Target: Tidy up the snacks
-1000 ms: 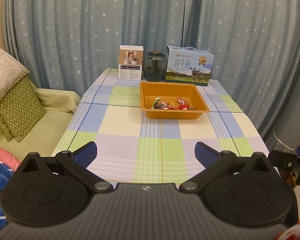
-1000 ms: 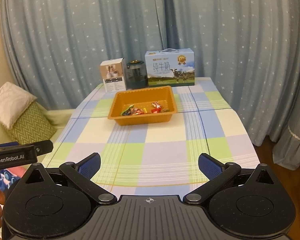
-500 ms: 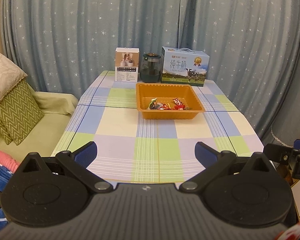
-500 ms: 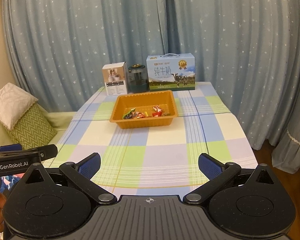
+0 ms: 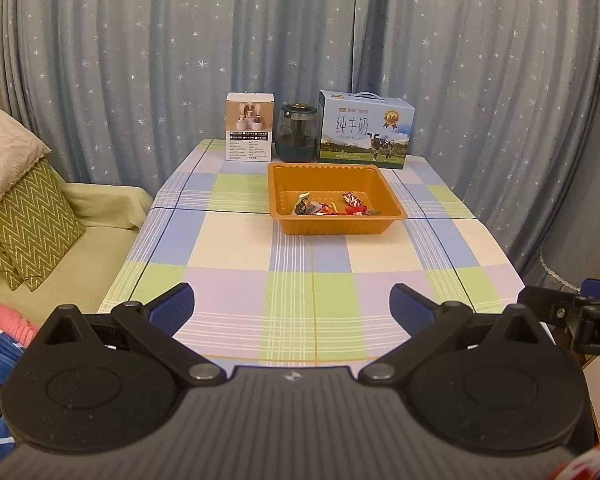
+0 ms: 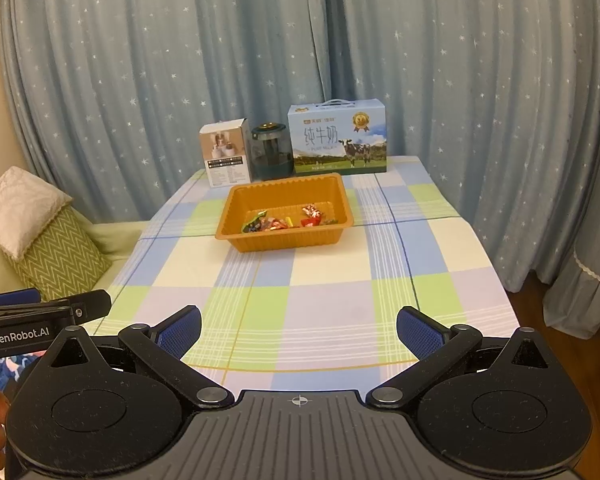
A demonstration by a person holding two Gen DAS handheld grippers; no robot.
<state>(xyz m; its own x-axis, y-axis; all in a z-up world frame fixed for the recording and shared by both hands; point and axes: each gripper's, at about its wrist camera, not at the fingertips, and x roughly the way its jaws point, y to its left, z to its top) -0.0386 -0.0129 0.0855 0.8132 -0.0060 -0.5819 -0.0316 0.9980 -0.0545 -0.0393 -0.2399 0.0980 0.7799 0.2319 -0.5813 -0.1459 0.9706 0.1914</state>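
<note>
An orange tray point(image 5: 328, 178) sits on the far half of the checked table point(image 5: 236, 240) and holds several wrapped snacks point(image 5: 328, 208). It also shows in the right wrist view point(image 6: 284, 194), with the snacks point(image 6: 284, 222) lying along its near side. My left gripper point(image 5: 292, 306) is open and empty above the table's near edge, far short of the tray. My right gripper point(image 6: 299, 330) is open and empty, also above the near edge. Each gripper shows at the side of the other's view.
A white product box point(image 5: 249, 132), a dark jar point(image 5: 297, 133) and a blue milk carton point(image 5: 365, 135) stand in a row behind the tray. A sofa with cushions point(image 5: 24, 216) lies left of the table. Blue star curtains hang behind and to the right.
Both grippers have pulled back and risen a little, so the table and tray look smaller and farther away. Both stay open and empty.
</note>
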